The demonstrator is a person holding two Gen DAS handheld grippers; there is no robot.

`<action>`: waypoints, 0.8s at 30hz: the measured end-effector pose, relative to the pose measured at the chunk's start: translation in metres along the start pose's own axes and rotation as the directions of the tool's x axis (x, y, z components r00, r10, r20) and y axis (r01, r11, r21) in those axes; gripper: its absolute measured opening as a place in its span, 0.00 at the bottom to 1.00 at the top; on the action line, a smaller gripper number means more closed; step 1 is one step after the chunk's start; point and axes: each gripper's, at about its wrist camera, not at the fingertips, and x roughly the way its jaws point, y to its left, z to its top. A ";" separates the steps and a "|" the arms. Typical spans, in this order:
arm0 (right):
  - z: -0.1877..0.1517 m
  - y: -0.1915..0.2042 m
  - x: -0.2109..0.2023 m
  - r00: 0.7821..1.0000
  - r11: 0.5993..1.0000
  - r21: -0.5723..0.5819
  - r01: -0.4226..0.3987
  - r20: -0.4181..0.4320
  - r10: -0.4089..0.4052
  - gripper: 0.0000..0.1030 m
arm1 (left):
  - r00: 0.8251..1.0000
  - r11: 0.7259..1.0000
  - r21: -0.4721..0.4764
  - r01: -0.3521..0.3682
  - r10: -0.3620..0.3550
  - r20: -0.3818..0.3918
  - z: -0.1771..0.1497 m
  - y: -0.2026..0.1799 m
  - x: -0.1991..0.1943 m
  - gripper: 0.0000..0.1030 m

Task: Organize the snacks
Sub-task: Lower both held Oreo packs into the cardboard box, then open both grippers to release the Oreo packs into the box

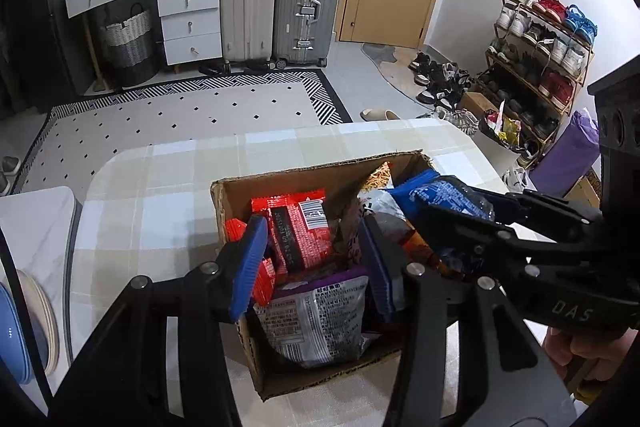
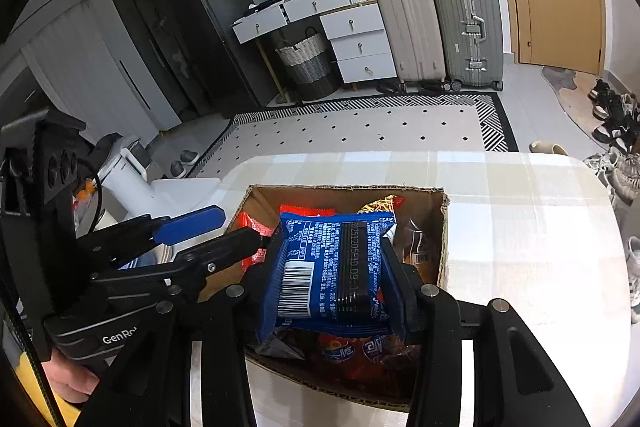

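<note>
My right gripper [image 2: 336,267] clamps the blue packet [image 2: 332,267] from both sides, just above the cardboard box [image 2: 444,227] on the table [image 2: 520,227]. My left gripper [image 1: 316,263] hangs spread and empty over the red packet [image 1: 300,231] inside the box. I think I should keep the squeeze gentle, so the contents do not crush.

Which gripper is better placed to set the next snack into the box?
Right, likely. The right gripper is shut on the blue snack packet above the cardboard box, while the left gripper is open and holds nothing.
</note>
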 end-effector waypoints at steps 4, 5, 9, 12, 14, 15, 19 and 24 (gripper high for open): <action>0.000 -0.004 0.001 1.000 1.000 0.011 0.022 -0.010 -0.022 0.45 | 1.000 1.000 -0.003 0.002 -0.002 0.000 -0.001 -0.001 -0.003 0.48; 0.000 -0.003 0.001 1.000 1.000 0.007 0.025 -0.007 -0.025 0.48 | 1.000 1.000 -0.003 0.003 -0.003 -0.001 -0.001 -0.001 -0.005 0.49; 0.000 -0.002 -0.006 0.999 0.999 -0.011 0.051 0.020 -0.051 0.51 | 1.000 1.000 0.000 0.001 -0.001 0.000 -0.003 -0.001 -0.008 0.51; 0.000 -0.001 -0.009 0.999 0.999 -0.019 0.047 0.024 -0.047 0.51 | 1.000 1.000 0.008 -0.001 0.001 0.003 -0.005 -0.005 -0.012 0.51; 0.000 0.000 -0.012 0.998 0.999 -0.020 0.049 0.030 -0.049 0.51 | 1.000 1.000 0.011 -0.002 0.002 0.010 -0.007 -0.007 -0.017 0.54; 0.000 0.000 -0.015 0.998 0.999 -0.018 0.049 0.038 -0.048 0.51 | 1.000 1.000 0.012 -0.006 0.006 0.016 -0.007 -0.008 -0.020 0.54; -0.004 0.001 -0.024 0.998 0.999 -0.012 0.046 0.052 -0.045 0.51 | 1.000 1.000 0.019 -0.005 0.005 0.029 -0.010 -0.010 -0.033 0.56; -0.006 0.006 -0.036 0.997 0.999 -0.019 0.048 0.064 -0.047 0.51 | 0.999 1.000 0.027 -0.006 0.005 0.040 -0.010 -0.017 -0.051 0.56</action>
